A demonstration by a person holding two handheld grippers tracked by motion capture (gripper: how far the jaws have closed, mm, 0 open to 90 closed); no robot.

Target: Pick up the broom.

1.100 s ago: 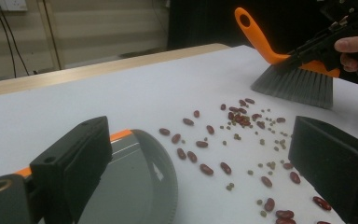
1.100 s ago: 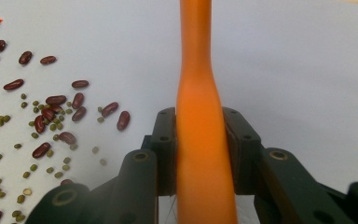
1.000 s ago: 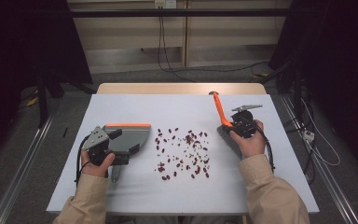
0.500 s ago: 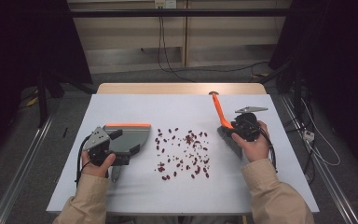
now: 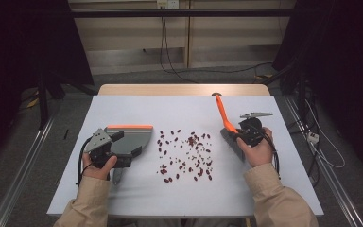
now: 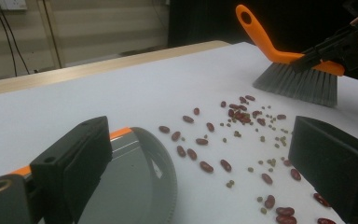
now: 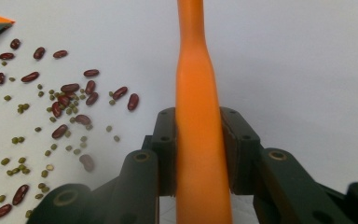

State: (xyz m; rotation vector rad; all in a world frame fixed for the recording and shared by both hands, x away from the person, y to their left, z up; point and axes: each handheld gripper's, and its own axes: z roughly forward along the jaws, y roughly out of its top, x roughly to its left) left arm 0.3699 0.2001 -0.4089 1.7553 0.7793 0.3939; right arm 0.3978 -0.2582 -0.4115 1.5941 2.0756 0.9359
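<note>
Orange plastic, the handle of the brush [image 5: 223, 115] runs up between the jaws of the right gripper [image 7: 198, 154], which are pressed tight against both its sides; its grey bristles rest on the white table [image 5: 189, 198] at about three o'clock from the scattered beans [image 5: 185, 154]. The beans, dark red ones mixed with small green ones, lie loose in the middle of the table, well apart from the bristles at their near edge. At nine o'clock from them sits the grey dustpan [image 5: 130, 139] with its orange rim, mouth turned toward the spill. The left gripper [image 5: 105, 152] is at the pan's handle; in its own view one jaw rests on the pan and the other stands far off, so the jaws look spread, and whether it truly grips the pan I cannot tell.

The step in hand seems to be the start of sweeping. The next move likely calls for short low strokes toward nine o'clock, with the pan held flat and steady so beans do not roll under its lip.
</note>
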